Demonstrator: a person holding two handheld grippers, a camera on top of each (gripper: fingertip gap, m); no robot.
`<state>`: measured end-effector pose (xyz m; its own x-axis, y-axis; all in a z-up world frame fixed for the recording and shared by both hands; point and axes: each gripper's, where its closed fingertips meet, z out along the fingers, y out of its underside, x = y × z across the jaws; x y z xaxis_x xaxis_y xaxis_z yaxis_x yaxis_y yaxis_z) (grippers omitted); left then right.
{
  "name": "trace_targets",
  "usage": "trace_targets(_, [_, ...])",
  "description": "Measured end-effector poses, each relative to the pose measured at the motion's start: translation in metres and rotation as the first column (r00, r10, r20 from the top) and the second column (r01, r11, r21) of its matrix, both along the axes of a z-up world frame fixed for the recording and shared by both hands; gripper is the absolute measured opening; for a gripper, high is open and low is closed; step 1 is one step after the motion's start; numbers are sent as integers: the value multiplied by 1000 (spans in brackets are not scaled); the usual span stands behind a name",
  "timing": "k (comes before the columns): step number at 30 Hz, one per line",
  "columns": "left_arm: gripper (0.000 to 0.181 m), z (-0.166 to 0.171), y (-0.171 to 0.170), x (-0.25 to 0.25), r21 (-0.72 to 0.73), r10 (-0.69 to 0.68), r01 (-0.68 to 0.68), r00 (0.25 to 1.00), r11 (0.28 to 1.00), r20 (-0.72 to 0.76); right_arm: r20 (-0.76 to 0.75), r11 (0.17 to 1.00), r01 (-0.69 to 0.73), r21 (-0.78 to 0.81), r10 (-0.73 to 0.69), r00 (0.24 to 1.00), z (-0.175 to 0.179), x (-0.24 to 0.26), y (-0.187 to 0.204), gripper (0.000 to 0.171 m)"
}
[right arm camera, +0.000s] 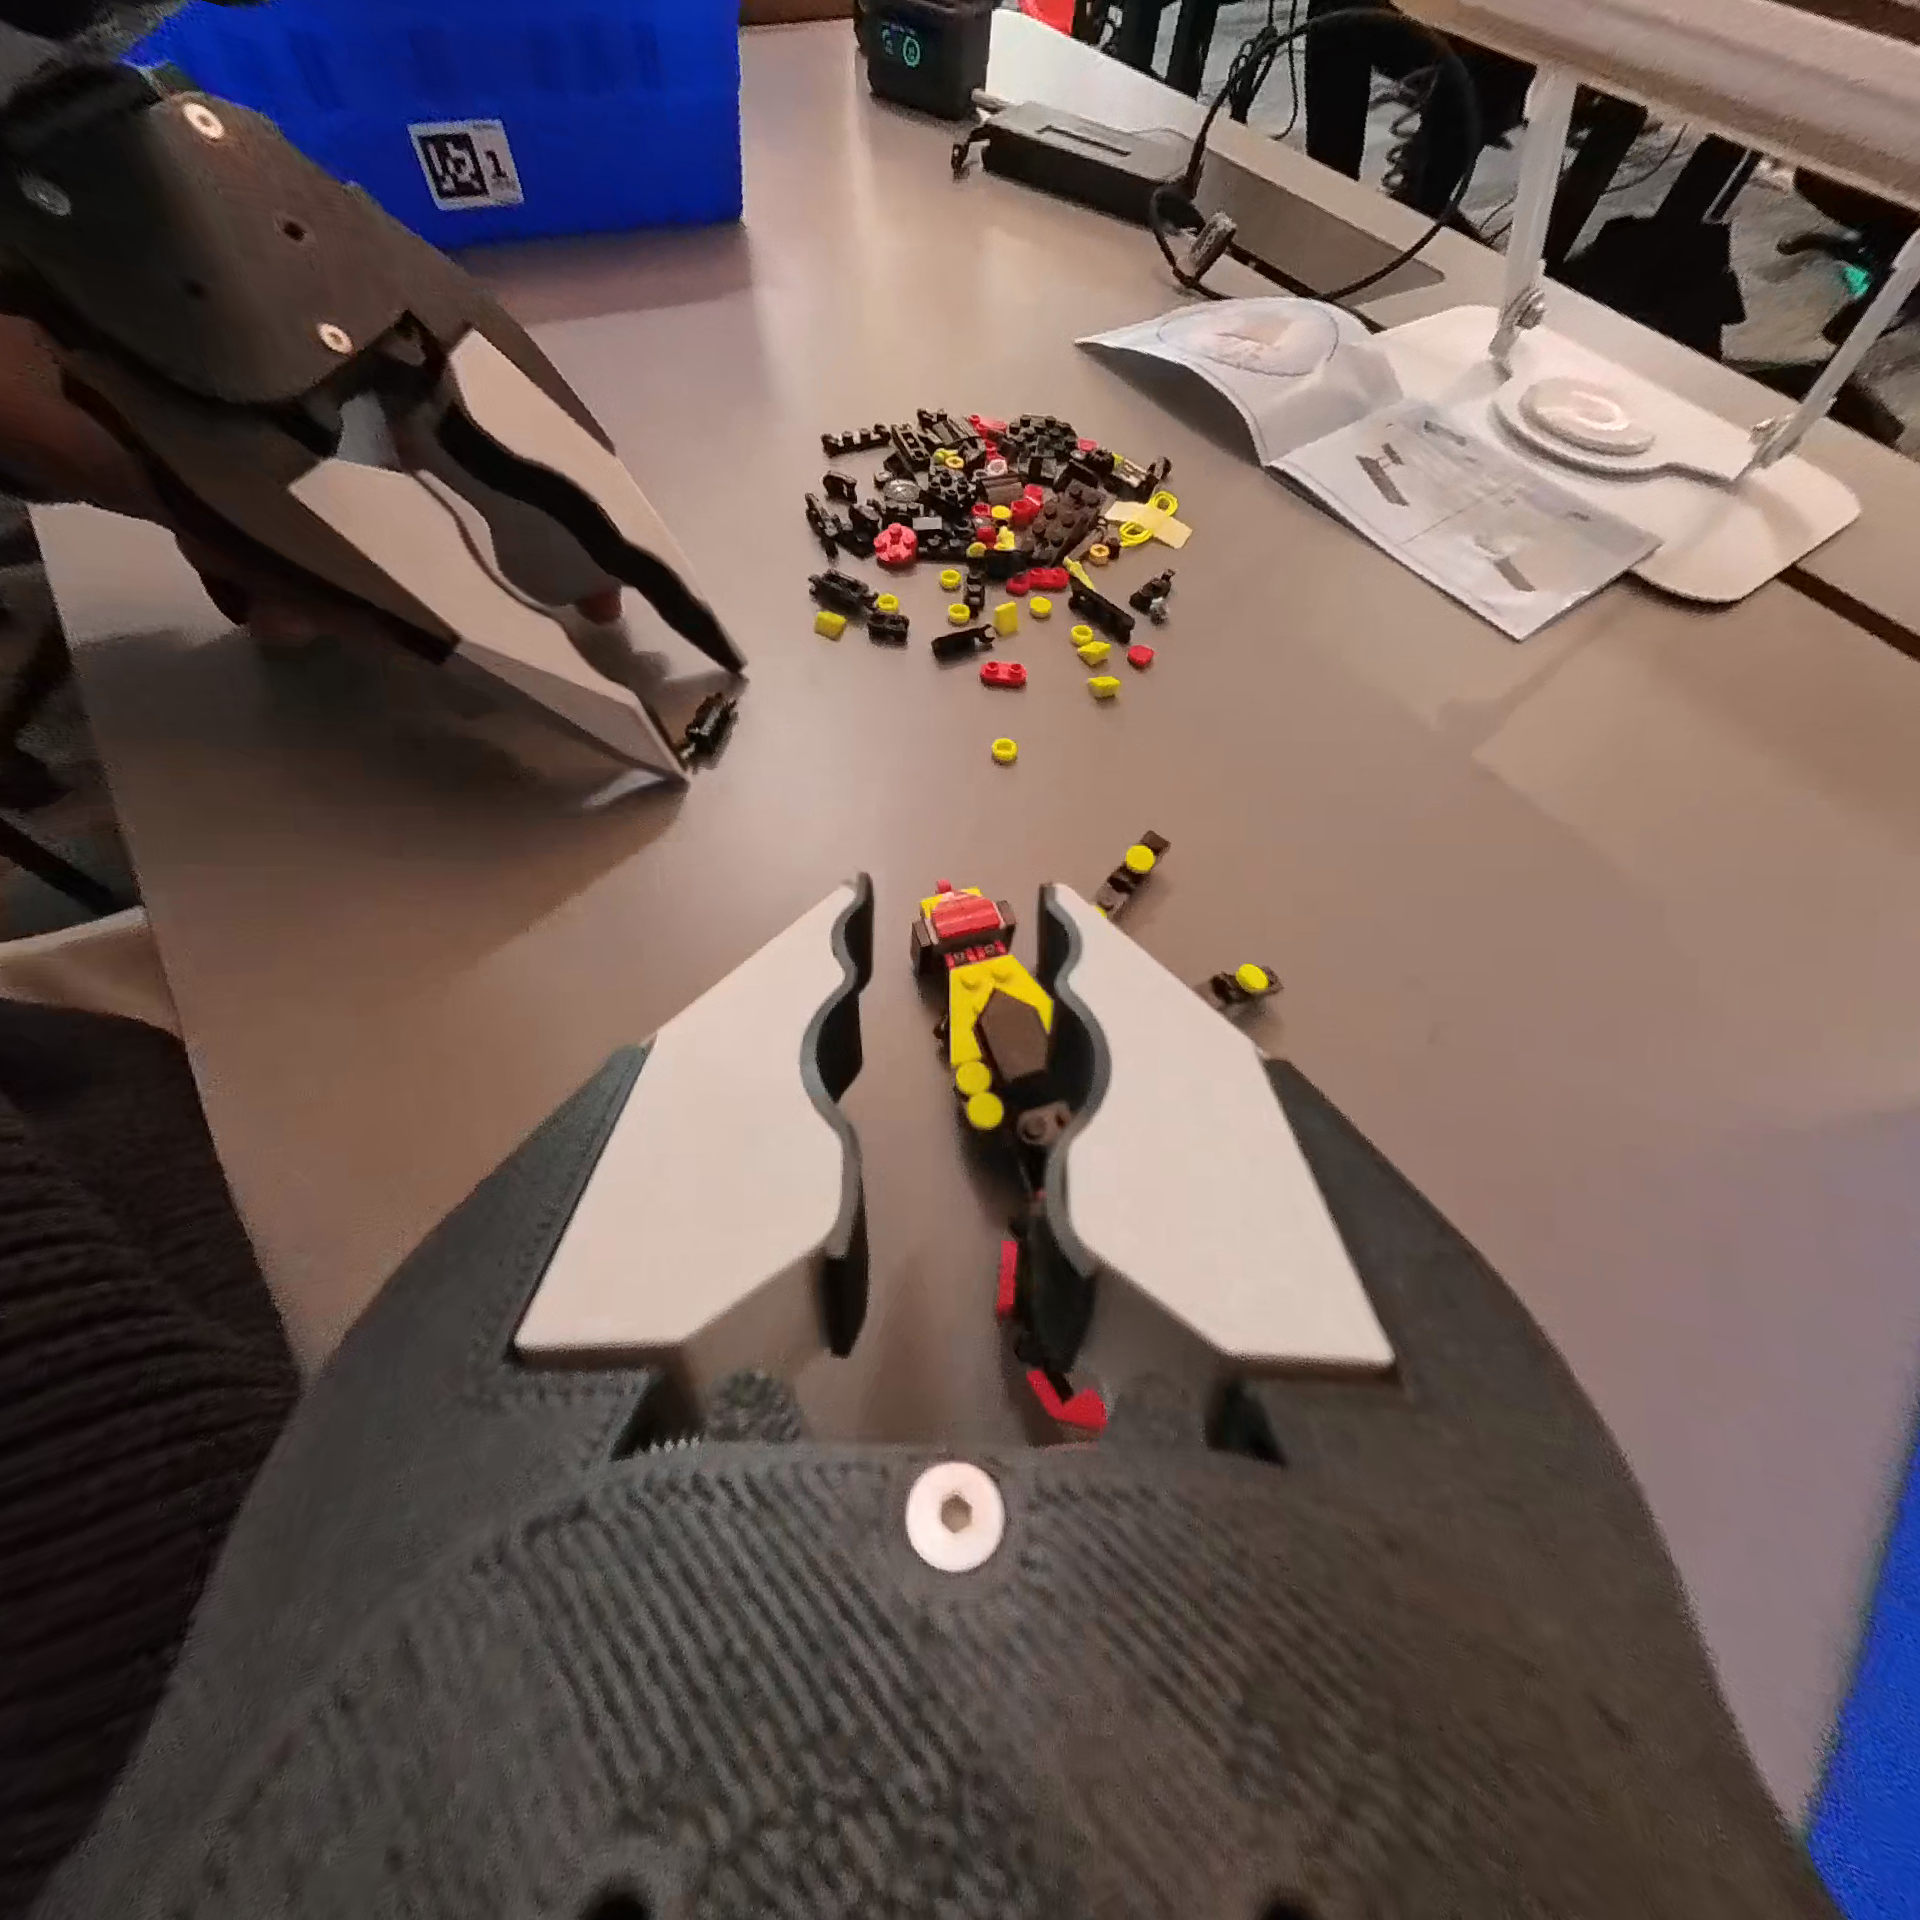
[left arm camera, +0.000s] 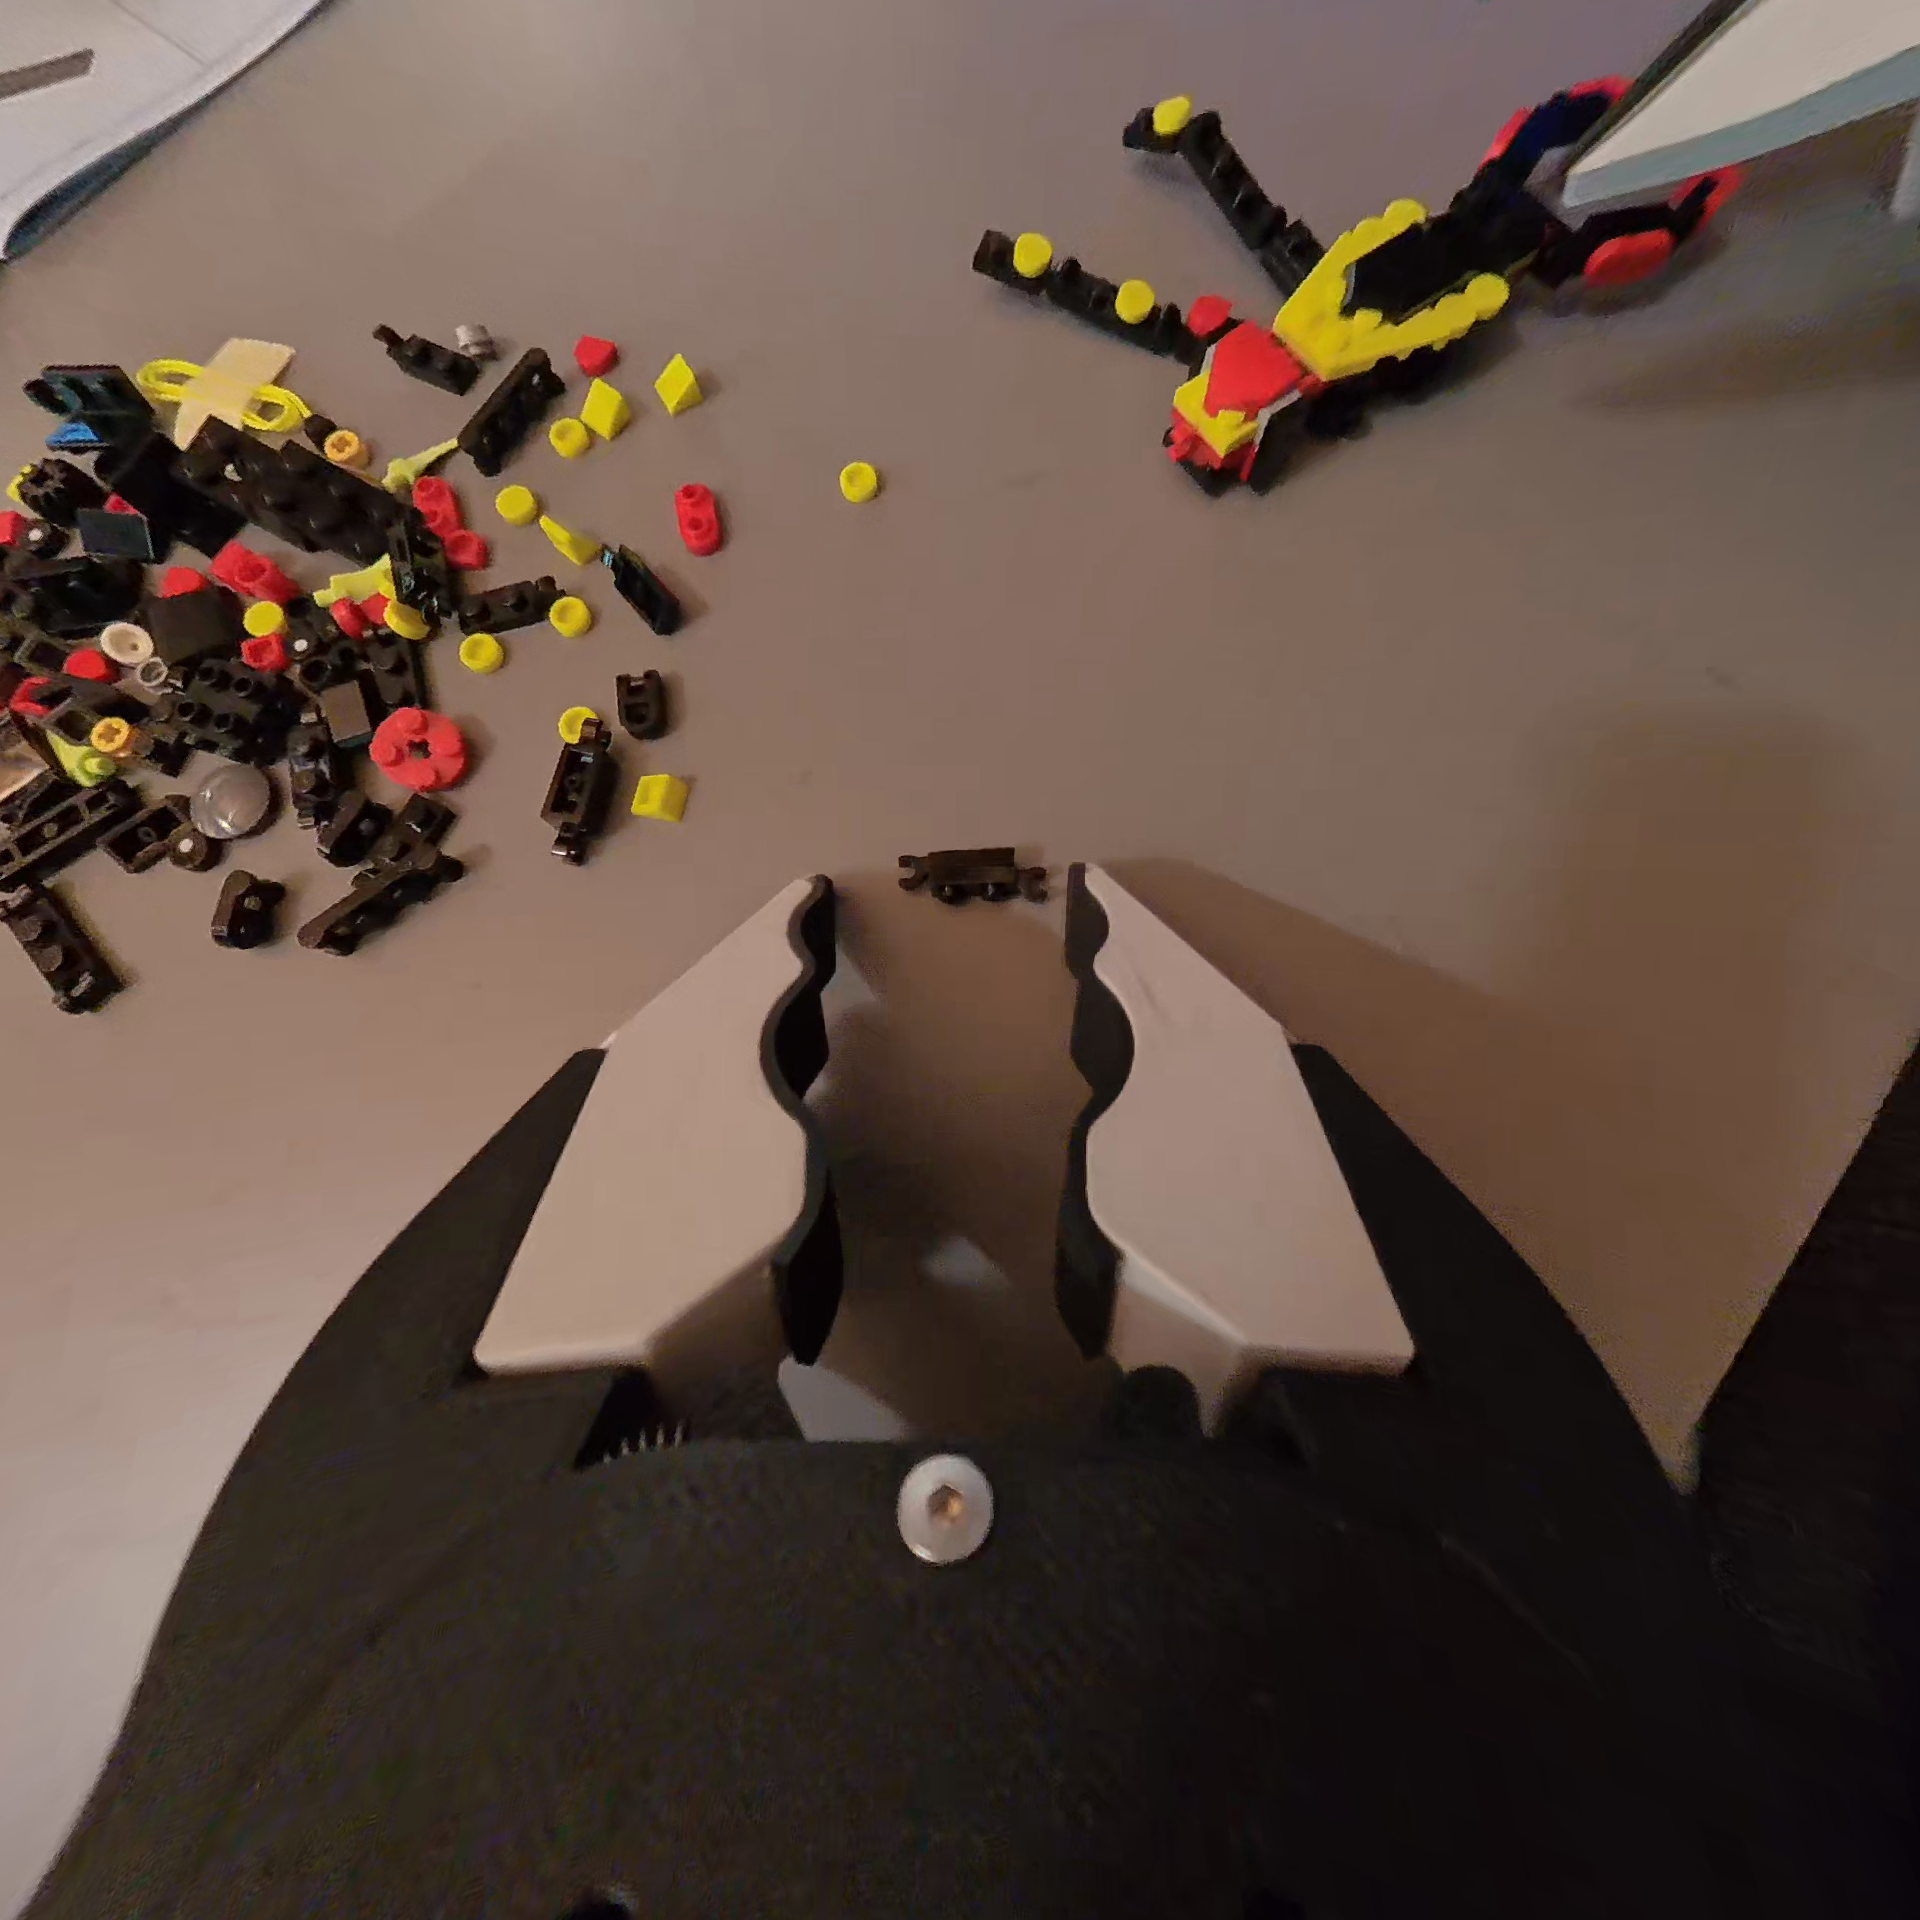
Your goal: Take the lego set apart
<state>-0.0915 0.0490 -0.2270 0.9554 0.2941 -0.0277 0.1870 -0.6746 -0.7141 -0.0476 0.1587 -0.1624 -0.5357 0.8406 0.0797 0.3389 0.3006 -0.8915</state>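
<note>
Left claw point(left arm camera: 948, 883) hangs released over the worktop point(left arm camera: 1351, 675), one small black piece point(left arm camera: 971, 874) lying between its tips; the lego model point(left arm camera: 1340, 312) is partly cut off behind a grey finger point(left arm camera: 1714, 114). Right claw point(right arm camera: 956, 894), spread apart, straddles the lego model point(right arm camera: 987, 997) without gripping, its rear blurred; the loose pile point(right arm camera: 997, 530) is uncountable.

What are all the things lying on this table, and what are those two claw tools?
lego model: one, yellow, red and black, partly built, between the right claw's fingers.
loose lego pieces: a pile, too many to count, black, red and yellow, mid-table.
small black piece: one, on the table at the left claw's tips.
stray yellow stud: one, between pile and model.
booklet: one, pale, open, beyond the pile.
white stand: one, far right.
blue bin: one, far left.
headset: one, black, far edge.
left gripper: open, grey fingers.
right gripper: open around the model.
</note>
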Motion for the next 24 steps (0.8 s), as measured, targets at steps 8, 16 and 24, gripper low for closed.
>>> trace_targets(8, [25, 8, -1, -24, 23, 74, -73, 994, 997, -79, 13, 991, 38, -124, -37, 999, 9, 18, 24, 28])
trace_targets(16, [24, 42, -1, -87, 148, 255, -247, 966, 958, -38, 51, 988, 34, -152, -26, 998, 3, 22, 25, 28])
trace_targets(24, [25, 23, 5, -100, 82, 269, -265, 963, 961, -33, 23, 997, 64, -41, -63, 998, -3, 19, 35, 26])
